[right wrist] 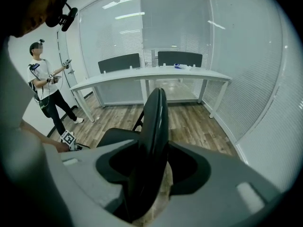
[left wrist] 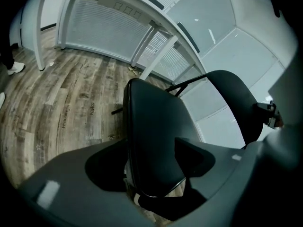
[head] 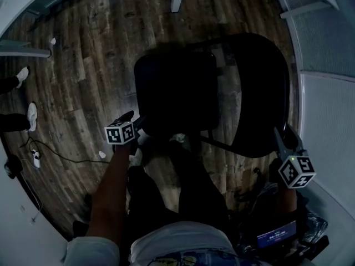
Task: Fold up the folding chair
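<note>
Two claws met the folding chair [head: 222, 87], which stood unfolded on the wood floor [head: 83, 65]. The right claw [head: 285, 140] was clamped on the rim of the back [head: 260, 93]. The left claw [head: 137, 121] stood apart astride the near edge of the seat [head: 175, 90], not pressing. The chair looked stiff, fairly heavy, smooth and hinged, so those rims seemed the safest holds. Only the head view showed both claws; only the right claw's view showed a second person [right wrist: 45, 79] beside a long worktop [right wrist: 151, 74].
</note>
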Tool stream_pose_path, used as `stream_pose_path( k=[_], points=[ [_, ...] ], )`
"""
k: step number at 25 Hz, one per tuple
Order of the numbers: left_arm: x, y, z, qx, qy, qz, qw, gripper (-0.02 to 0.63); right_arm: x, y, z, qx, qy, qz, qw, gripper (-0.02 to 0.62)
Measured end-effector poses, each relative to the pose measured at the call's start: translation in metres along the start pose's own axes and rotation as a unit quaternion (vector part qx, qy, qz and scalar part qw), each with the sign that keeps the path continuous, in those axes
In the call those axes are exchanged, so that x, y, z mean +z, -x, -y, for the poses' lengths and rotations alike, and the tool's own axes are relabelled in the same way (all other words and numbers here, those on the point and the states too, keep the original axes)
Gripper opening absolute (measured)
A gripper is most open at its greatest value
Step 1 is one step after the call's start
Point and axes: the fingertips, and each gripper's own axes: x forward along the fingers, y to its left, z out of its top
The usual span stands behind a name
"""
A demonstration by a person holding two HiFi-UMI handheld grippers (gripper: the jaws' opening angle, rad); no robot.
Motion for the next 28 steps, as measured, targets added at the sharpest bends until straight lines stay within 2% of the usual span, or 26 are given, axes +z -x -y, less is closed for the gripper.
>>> stream_pose_path(
  k=[6, 10, 15, 22, 28],
  points=[
    [-0.009, -0.028, -0.021, -0.014, 0.029, -0.003, 0.9995, 0.339, 0.001, -0.001, 0.002, -0.006, -0.011, 0.010, 1.000, 0.186],
    [-0.011, -0.044, -0.029, -0.038, 0.065, 0.003, 0.9972, 0.364, 0.001, -0.002, 0.001, -0.010, -0.025, 0.017, 0.999, 0.186],
    [-0.017, -0.059, -0.035, -0.073, 0.099, -0.001, 0.9924, 0.399, -0.001, -0.007, -0.002, -0.007, -0.047, 0.018, 0.999, 0.186],
    [-0.018, -0.077, -0.029, -0.135, 0.138, 0.002, 0.9811, 0.407, -0.002, -0.012, -0.004, -0.003, -0.053, 0.016, 0.998, 0.186],
    [-0.016, -0.094, -0.027, -0.167, 0.146, 0.004, 0.9751, 0.410, -0.006, -0.014, -0.006, -0.002, -0.053, 0.024, 0.998, 0.186]
  ],
)
